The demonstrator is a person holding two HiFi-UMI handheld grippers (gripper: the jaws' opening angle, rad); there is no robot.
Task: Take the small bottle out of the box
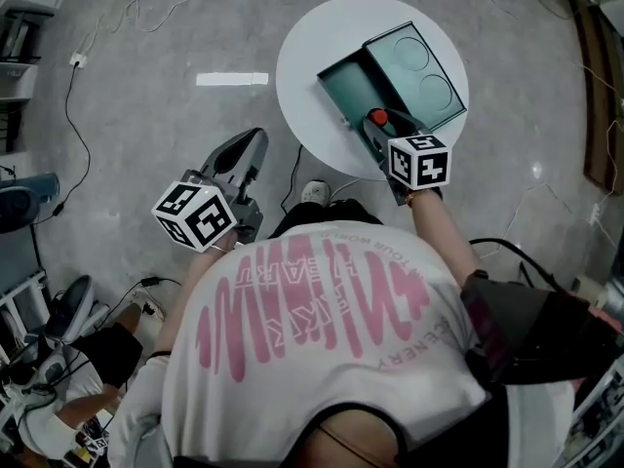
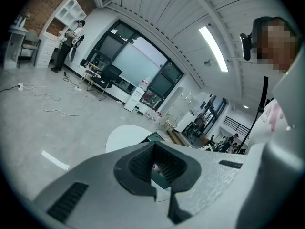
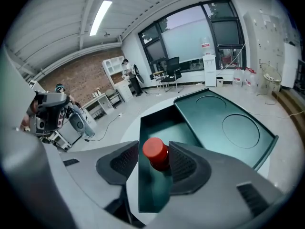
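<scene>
head view: the small bottle (image 1: 376, 119) sits in the teal box (image 1: 341, 86) on a round white table (image 1: 312, 47), over grey floor (image 1: 146, 66). left gripper view: the left tool (image 2: 157, 168) is clenched, empty. right gripper view: the right tool (image 3: 151, 166) is released around the red cap (image 3: 155, 151); the bottle seems light, stiff and smooth, so take its neck.

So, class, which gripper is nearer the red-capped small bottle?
Right. The right gripper has its open jaws either side of the small bottle in the box; the left gripper is off the table, over the floor.

White T-shirt (image 1: 322, 359), pink print
</scene>
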